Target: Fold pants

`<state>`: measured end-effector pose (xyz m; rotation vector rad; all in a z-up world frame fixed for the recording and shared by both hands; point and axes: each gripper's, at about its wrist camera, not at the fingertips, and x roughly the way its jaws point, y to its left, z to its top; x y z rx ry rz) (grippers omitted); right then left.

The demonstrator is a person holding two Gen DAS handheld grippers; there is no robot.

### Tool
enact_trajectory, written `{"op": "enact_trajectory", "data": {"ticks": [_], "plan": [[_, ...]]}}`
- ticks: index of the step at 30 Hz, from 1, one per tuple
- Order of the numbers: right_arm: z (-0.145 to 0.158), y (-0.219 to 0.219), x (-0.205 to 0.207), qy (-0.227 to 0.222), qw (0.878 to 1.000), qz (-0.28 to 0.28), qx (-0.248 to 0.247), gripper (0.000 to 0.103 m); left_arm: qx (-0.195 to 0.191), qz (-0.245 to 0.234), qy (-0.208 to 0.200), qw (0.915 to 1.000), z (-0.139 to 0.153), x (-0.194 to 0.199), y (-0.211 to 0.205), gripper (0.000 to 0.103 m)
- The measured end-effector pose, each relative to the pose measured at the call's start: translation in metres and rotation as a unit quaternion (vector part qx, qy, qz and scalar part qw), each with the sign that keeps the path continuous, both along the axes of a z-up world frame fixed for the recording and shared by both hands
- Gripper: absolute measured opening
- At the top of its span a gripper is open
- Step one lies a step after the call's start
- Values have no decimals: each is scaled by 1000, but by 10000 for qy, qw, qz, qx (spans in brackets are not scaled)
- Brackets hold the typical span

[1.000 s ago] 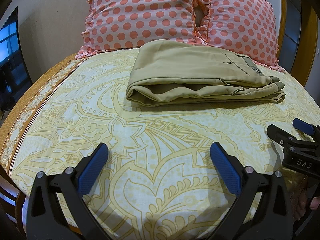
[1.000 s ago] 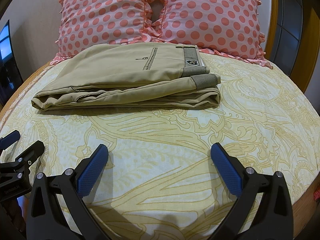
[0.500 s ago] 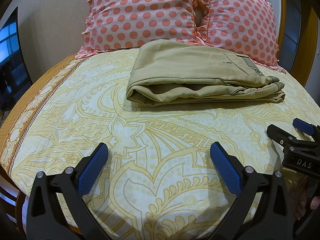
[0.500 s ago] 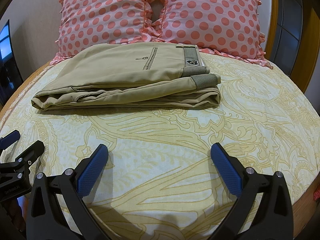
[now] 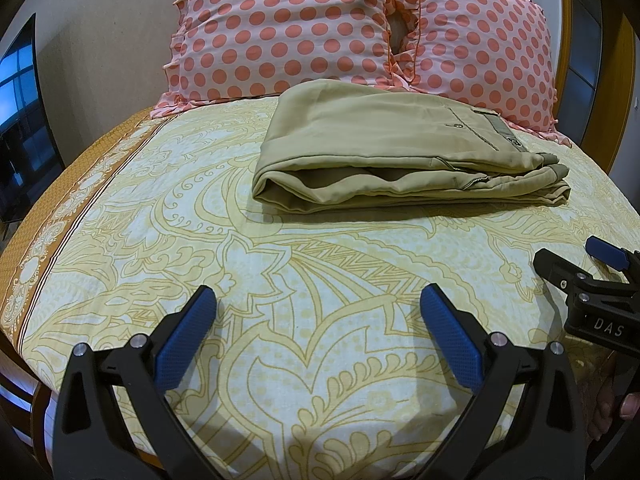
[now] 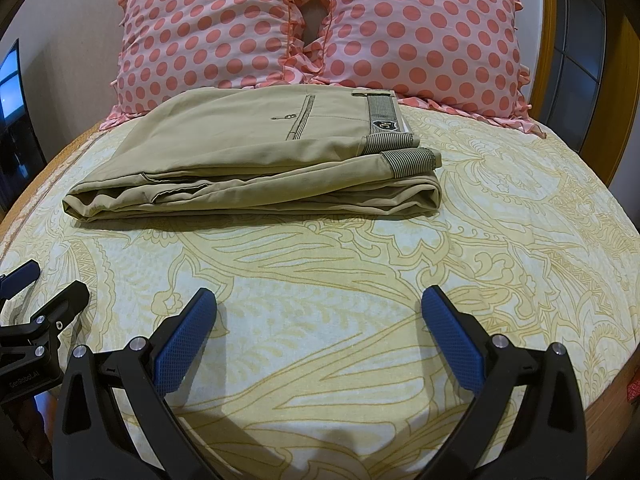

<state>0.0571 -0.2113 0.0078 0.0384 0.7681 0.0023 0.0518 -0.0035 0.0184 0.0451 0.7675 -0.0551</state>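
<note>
Fingers (image 5: 188, 336) of the left gripper (image 5: 318, 334) are spread wide, holding nothing above the bed (image 5: 320, 280); the right gripper (image 6: 320, 336) is likewise released. Folded pants (image 6: 256, 164) lie ahead, touching the pillows (image 6: 312, 28).

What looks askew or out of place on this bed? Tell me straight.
Nothing stands out. The khaki pants lie folded in a compact stack on the patterned bedsheet, in front of two polka-dot pillows. Left gripper and right gripper hover open and empty.
</note>
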Motion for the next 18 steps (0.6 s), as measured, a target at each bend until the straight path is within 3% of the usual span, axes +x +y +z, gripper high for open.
{"op": "enact_trajectory", "data": {"ticks": [18], "plan": [[0,0,0,-2,10000,5,-1,102,-14,18,19,10000,0,1,1,101]]}}
